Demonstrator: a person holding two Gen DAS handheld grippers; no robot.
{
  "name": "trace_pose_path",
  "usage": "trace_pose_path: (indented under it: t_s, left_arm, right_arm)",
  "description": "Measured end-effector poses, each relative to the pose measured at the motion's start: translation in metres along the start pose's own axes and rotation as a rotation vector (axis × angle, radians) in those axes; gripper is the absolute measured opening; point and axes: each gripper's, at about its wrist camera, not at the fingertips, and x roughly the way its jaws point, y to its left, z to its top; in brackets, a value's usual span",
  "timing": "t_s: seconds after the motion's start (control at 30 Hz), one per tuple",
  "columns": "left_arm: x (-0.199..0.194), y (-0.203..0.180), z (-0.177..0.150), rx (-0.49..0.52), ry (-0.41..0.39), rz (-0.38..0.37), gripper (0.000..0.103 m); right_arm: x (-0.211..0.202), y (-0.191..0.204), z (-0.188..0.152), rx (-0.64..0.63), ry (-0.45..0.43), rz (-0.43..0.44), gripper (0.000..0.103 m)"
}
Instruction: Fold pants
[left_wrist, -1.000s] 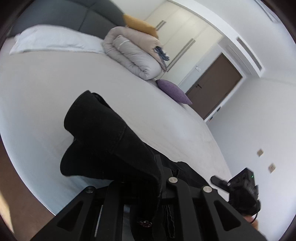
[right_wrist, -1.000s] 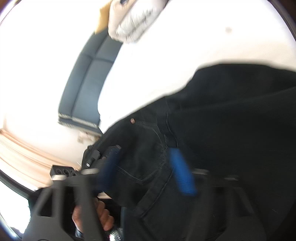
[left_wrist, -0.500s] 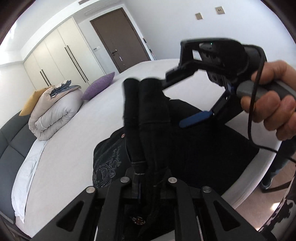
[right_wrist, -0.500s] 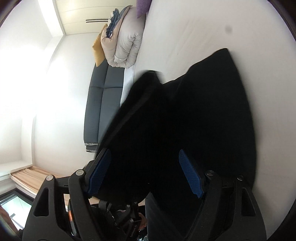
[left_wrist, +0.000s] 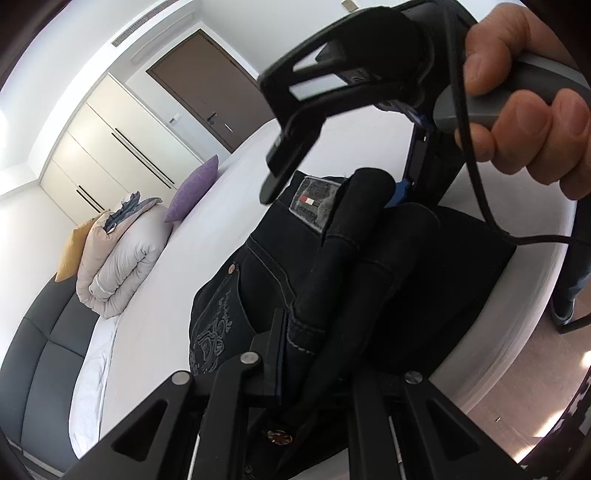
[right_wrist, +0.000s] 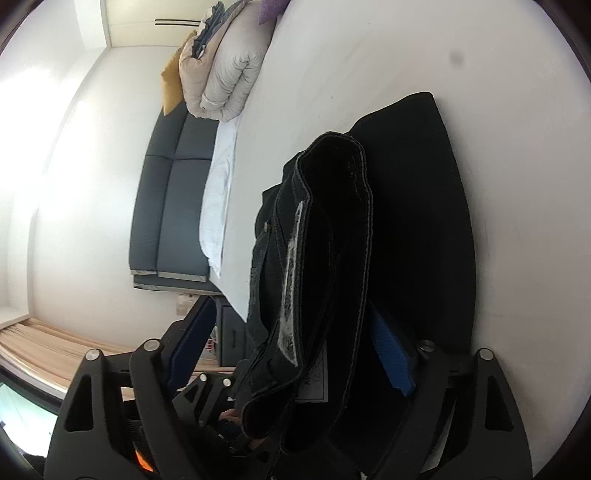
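The black jeans (left_wrist: 332, 266) are lying partly folded near the edge of the white bed (left_wrist: 173, 317), with a bundled leg section lifted over the rest. In the left wrist view, the left gripper (left_wrist: 314, 354) is clamping that bundle: its fingers are drawn close together with a thick stitched roll of denim pinched between them, and a brass rivet is showing just below the grip. The embroidered back pocket and the waistband patch (left_wrist: 312, 201) are facing up beside the roll.

The right gripper (right_wrist: 295, 347) is standing spread wide, its blue-padded fingers (right_wrist: 391, 365) sitting on either side of the cuffed denim edge, which is rising between them. Whether either pad is actually touching the fabric is hard to tell, since the cloth is hiding the inner faces. From the left wrist view, the person's right hand (left_wrist: 524, 96) is wrapping around the grey handle of this gripper above the jeans, with a black cable (left_wrist: 491, 206) trailing from it.

Farther up the bed, a rolled beige duvet (left_wrist: 118, 266) is lying against the dark headboard (left_wrist: 33, 369), with a purple pillow (left_wrist: 194, 188) nearby.
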Motion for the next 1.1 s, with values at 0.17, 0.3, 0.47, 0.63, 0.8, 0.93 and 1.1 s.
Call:
trace_pose_path:
  t_s: [0.17, 0.3, 0.47, 0.63, 0.8, 0.93, 1.1]
  left_arm:
    - [-0.002, -0.005, 0.002, -0.001, -0.004, -0.017, 0.010]
    - [-0.003, -0.004, 0.003, -0.001, -0.012, -0.027, 0.010]
    - [-0.003, -0.001, 0.009, 0.000, -0.027, -0.043, 0.010]
    - [-0.002, -0.004, 0.017, -0.004, -0.044, -0.068, 0.010]
    - [0.001, -0.008, 0.013, -0.026, -0.039, -0.109, 0.010]
    - [0.004, -0.011, 0.005, -0.046, -0.027, -0.143, 0.011]
    - [0.003, -0.003, 0.001, -0.113, -0.019, -0.183, 0.026]
  right_arm:
    - [0.011, -0.008, -0.003, -0.002, -0.001, -0.058, 0.016]
    - [0.011, 0.004, -0.004, -0.076, -0.045, -0.113, 0.015]
    - [-0.002, 0.004, -0.003, -0.082, -0.075, -0.112, 0.014]
    - [-0.022, 0.005, -0.003, -0.089, -0.103, -0.123, 0.014]
    - [-0.036, -0.006, -0.009, -0.085, -0.107, -0.143, 0.014]
    - [-0.036, -0.023, -0.018, -0.059, -0.100, -0.152, 0.014]
    - [-0.034, -0.028, -0.019, -0.083, -0.096, -0.133, 0.016]
